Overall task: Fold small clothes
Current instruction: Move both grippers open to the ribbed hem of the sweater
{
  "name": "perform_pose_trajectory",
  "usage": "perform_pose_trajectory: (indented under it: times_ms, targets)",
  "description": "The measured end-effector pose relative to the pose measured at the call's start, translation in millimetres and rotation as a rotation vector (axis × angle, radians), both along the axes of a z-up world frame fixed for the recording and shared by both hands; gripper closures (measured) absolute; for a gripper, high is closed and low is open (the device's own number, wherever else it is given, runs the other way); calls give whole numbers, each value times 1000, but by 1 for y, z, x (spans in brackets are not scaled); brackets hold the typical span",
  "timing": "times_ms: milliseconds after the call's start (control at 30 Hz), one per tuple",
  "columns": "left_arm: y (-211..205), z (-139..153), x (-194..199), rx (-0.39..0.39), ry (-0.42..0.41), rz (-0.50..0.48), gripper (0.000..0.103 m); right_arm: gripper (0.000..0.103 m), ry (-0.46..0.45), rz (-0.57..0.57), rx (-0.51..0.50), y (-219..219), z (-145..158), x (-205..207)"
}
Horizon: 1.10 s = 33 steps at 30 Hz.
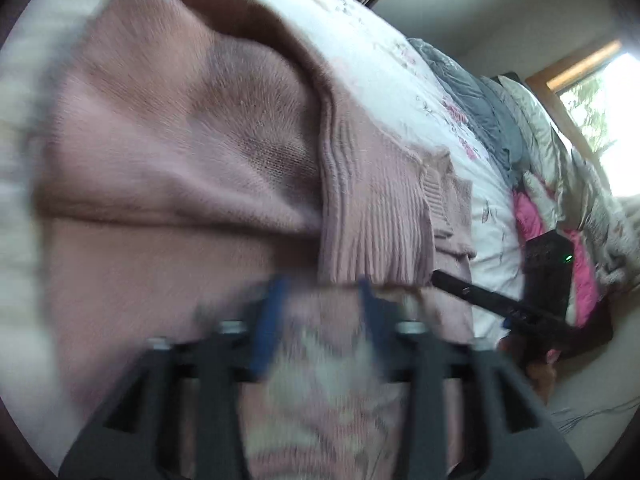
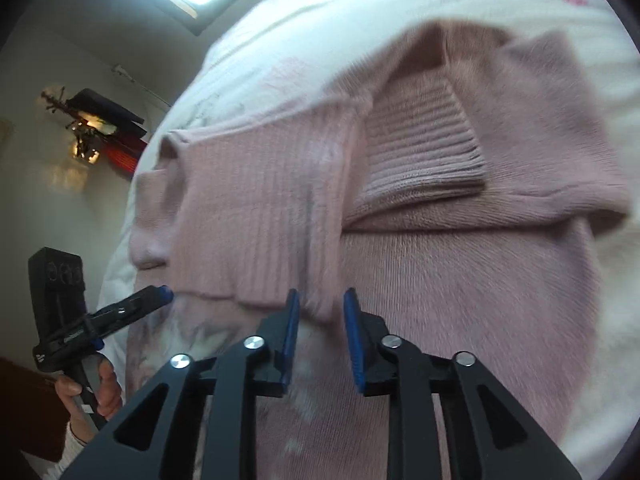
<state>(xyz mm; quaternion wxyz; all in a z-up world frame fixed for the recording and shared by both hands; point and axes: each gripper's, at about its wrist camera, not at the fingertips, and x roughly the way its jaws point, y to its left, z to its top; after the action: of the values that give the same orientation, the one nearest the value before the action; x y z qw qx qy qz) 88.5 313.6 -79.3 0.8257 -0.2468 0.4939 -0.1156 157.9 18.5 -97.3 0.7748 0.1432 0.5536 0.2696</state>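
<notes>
A pink knit sweater [image 1: 180,168] lies on the white flowered bedsheet [image 1: 384,64], its sleeves laid over the body. Its ribbed hem [image 2: 260,216] and a ribbed cuff [image 2: 424,148] face up. My left gripper [image 1: 323,300] is open and blurred, its blue pads astride a pink-and-white patterned part of the knit just below the hem edge. My right gripper [image 2: 322,320] is open too, fingertips at the hem edge with fabric lying beneath. The left gripper [image 2: 166,293] shows from the side, tip at the hem's corner. The right gripper [image 1: 438,278] reaches the sweater's edge.
A heap of clothes and bedding lies at the bed's far end: a grey garment [image 1: 488,120], a bright pink one [image 1: 528,216], a pale quilt [image 1: 560,148]. A hand [image 2: 100,384] holds the left gripper's handle. Windows [image 1: 600,108] and a wall lamp [image 2: 86,136] lie beyond.
</notes>
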Motion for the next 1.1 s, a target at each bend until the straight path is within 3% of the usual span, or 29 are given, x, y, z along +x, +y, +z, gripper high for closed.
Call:
perform_pose_trajectory:
  times_ms: [133, 267, 500, 700, 1100]
  targets:
    - [15, 24, -63, 119, -21, -12, 37, 60, -77, 20, -17, -23, 33, -58]
    - [44, 28, -127, 158, 12, 25, 33, 51, -105, 3, -42, -58, 50, -124]
    - [73, 17, -225, 174, 97, 61, 33, 44, -82, -50, -221, -106, 32, -221]
    - [67, 3, -251, 156, 126, 55, 33, 44, 6, -92, -199, -124, 0, -258]
    - [50, -16, -271, 137, 131, 27, 29, 43, 71, -104, -224, -126, -37, -271]
